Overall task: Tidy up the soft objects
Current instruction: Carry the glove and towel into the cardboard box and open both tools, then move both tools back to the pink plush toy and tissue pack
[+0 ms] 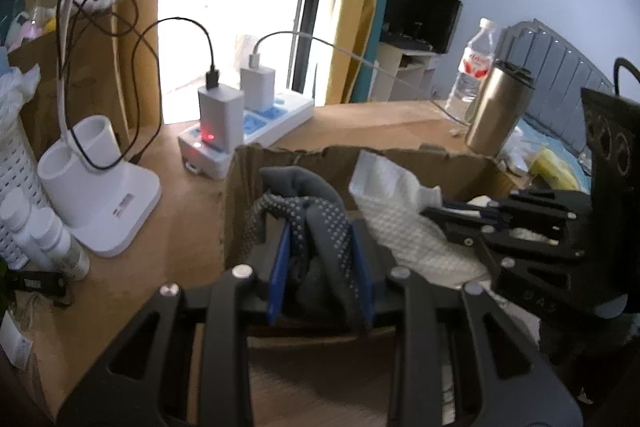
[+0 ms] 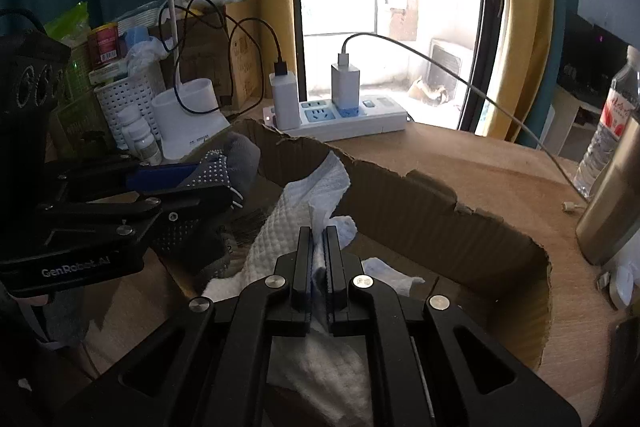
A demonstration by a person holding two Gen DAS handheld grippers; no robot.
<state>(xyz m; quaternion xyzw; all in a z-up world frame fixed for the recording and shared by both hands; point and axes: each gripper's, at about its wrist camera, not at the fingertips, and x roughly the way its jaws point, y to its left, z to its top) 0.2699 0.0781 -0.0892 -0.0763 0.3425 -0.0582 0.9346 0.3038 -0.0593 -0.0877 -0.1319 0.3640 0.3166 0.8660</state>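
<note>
Both hand-held grippers point down into the box (image 2: 460, 215) on the bench (image 1: 192, 211). Left hand-held gripper (image 1: 320, 267) pinches a dotted grey sock (image 1: 320, 223) between its 2 pads; right hand-held gripper (image 2: 319, 259), pressed together, clamps a white cloth (image 2: 288, 227) just ahead. Judging by this, each should be lowered inside the walls before release, with the 2 kept apart.

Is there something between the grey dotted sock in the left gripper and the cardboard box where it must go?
Nothing visible blocks it. The grey dotted sock, clamped in the left gripper, already hangs over the open cardboard box. Beside it the right gripper holds a white cloth, but that is not under the sock.
</note>
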